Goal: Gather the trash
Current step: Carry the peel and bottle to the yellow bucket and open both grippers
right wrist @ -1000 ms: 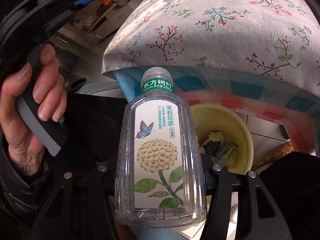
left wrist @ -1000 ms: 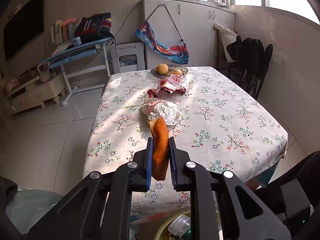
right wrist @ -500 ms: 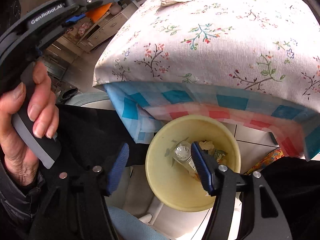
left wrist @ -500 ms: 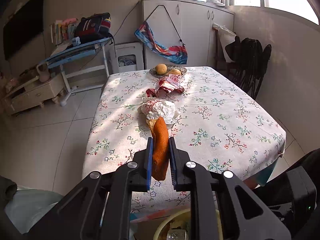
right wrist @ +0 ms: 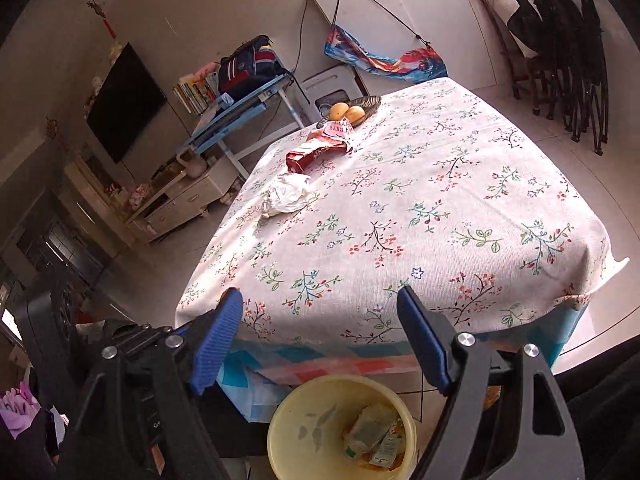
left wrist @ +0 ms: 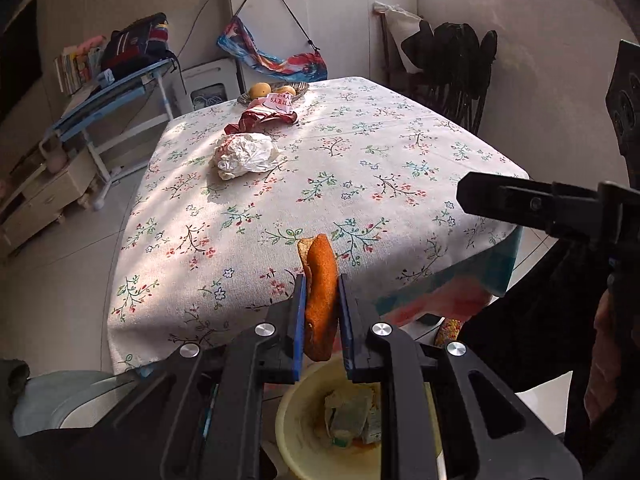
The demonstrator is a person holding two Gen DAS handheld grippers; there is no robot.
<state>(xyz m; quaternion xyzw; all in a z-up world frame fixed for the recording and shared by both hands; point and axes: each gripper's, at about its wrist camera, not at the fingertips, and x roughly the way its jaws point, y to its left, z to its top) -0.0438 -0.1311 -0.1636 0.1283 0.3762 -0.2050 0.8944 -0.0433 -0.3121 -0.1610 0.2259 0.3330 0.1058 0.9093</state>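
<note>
My left gripper point(left wrist: 322, 280) is shut on an orange peel point(left wrist: 320, 284) and holds it above the yellow trash bin point(left wrist: 296, 440) at the table's near edge. My right gripper point(right wrist: 320, 308) is open and empty, above the same yellow bin point(right wrist: 288, 440), which holds crumpled packaging. On the floral tablecloth point(right wrist: 440, 208) lie a crumpled white wrapper point(right wrist: 286, 196) and a red snack wrapper point(right wrist: 316, 148). Both show in the left wrist view: the white wrapper point(left wrist: 246, 154) and the red wrapper point(left wrist: 264, 114). The right gripper's body point(left wrist: 540, 204) shows at the right of the left wrist view.
A basket with yellow fruit point(right wrist: 352, 110) stands at the table's far end. A blue desk point(right wrist: 248, 100) stands on the far left, white cabinets point(right wrist: 400, 12) at the back, black folded chairs point(right wrist: 568, 60) at the right. The bin stands on the floor under the table's near edge.
My right gripper opened and dropped the tea bottle into the bin, then rose and tilted up toward the table. My left gripper drew back to the near table edge with the peel.
</note>
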